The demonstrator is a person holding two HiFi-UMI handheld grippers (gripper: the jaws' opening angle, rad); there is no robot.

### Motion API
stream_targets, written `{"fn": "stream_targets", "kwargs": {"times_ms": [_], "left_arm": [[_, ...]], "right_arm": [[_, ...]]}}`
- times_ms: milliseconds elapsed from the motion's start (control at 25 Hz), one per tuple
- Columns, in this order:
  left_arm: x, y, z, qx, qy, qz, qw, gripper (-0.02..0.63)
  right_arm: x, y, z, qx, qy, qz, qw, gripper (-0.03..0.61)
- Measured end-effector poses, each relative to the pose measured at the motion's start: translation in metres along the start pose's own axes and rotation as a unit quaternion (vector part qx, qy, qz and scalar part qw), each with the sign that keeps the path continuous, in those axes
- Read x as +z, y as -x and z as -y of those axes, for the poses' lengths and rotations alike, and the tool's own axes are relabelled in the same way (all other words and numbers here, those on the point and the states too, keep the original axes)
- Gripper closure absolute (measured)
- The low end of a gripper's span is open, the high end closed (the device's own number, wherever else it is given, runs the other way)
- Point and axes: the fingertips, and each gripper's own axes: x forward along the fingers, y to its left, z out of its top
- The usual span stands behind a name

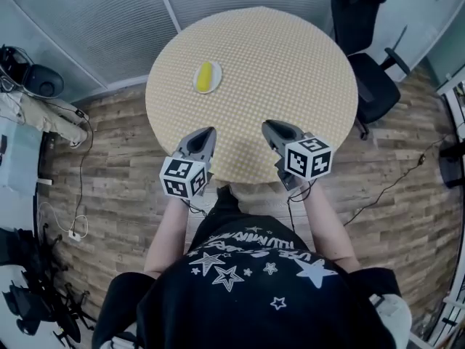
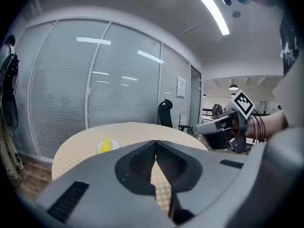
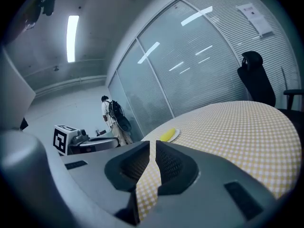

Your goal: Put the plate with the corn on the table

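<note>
On the counter (image 1: 298, 64), left of centre, the plate (image 1: 208, 79) with the corn (image 1: 205, 73) already rests, so placement appears complete; left tongs (image 1: 209, 131) and right tongs (image 1: 268, 126), both closed and empty, need only withdraw.

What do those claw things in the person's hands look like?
The left claw and the right claw are both grey plastic that narrows to a point, with dark ribbed pads inside. Behind each sits a white cube printed with black square markers, and a thin black cable dangles underneath. The person wears a black T-shirt with white stars and short sleeves.
</note>
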Motion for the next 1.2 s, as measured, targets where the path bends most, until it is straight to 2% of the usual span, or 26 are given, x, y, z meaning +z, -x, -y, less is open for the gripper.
{"fn": "stream_targets", "kwargs": {"times_ms": [320, 480, 880, 1200], "left_arm": [[-0.013, 0.032, 0.046, 0.023, 0.012, -0.004, 0.9997, 0.606], [-0.017, 0.043, 0.063, 0.020, 0.017, -0.005, 0.9997, 0.606], [-0.006, 0.047, 0.078, -0.004, 0.016, 0.023, 0.9996, 0.606], [-0.020, 0.107, 0.057, 0.025, 0.024, 0.030, 0.9990, 0.606]], "right_arm": [[-0.025, 0.036, -0.015, 0.013, 0.028, -0.009, 0.999, 0.525], [-0.036, 0.042, -0.024, 0.022, 0.039, -0.018, 0.999, 0.525], [-0.037, 0.059, -0.036, 0.006, 0.070, -0.014, 0.997, 0.525], [-0.058, 0.040, -0.098, 0.037, 0.098, -0.041, 0.994, 0.528]]}}
